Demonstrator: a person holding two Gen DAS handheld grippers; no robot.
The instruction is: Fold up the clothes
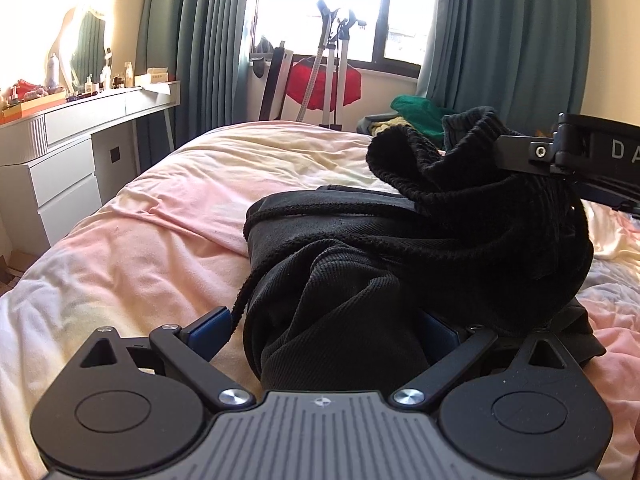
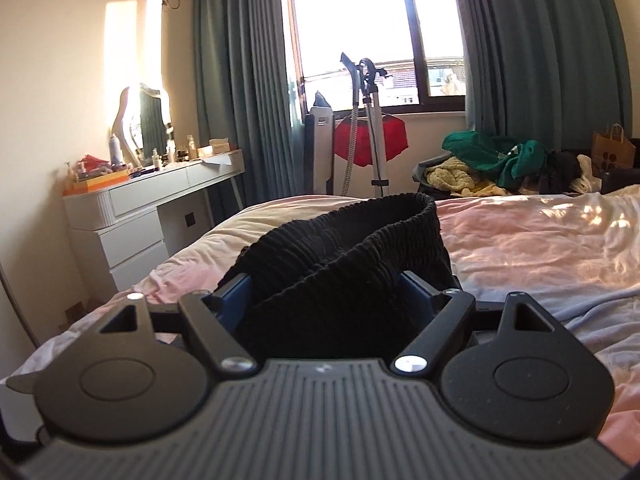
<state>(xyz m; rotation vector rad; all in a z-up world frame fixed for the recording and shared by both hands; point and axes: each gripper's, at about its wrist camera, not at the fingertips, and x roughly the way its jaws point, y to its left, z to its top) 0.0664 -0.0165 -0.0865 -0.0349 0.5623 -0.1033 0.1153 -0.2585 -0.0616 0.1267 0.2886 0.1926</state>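
A black ribbed garment (image 1: pixel 360 264) lies bunched on the pink bed (image 1: pixel 152 240). My left gripper (image 1: pixel 328 332) sits low at the garment's near edge with its jaws wide apart; cloth fills the gap between the blue pads (image 1: pixel 212 328). My right gripper (image 1: pixel 516 152) enters the left wrist view from the right and holds a ribbed end of the garment lifted above the pile. In the right wrist view the right gripper (image 2: pixel 326 292) has black ribbed cloth (image 2: pixel 344 248) bunched between its blue pads (image 2: pixel 416 284), raised over the bed (image 2: pixel 540 240).
A white dressing table (image 1: pixel 68 148) with a mirror and bottles stands left of the bed. A garment steamer stand (image 1: pixel 332 64) and a red item stand by the window. A pile of green and yellow clothes (image 2: pixel 492 164) lies beyond the bed's far right side.
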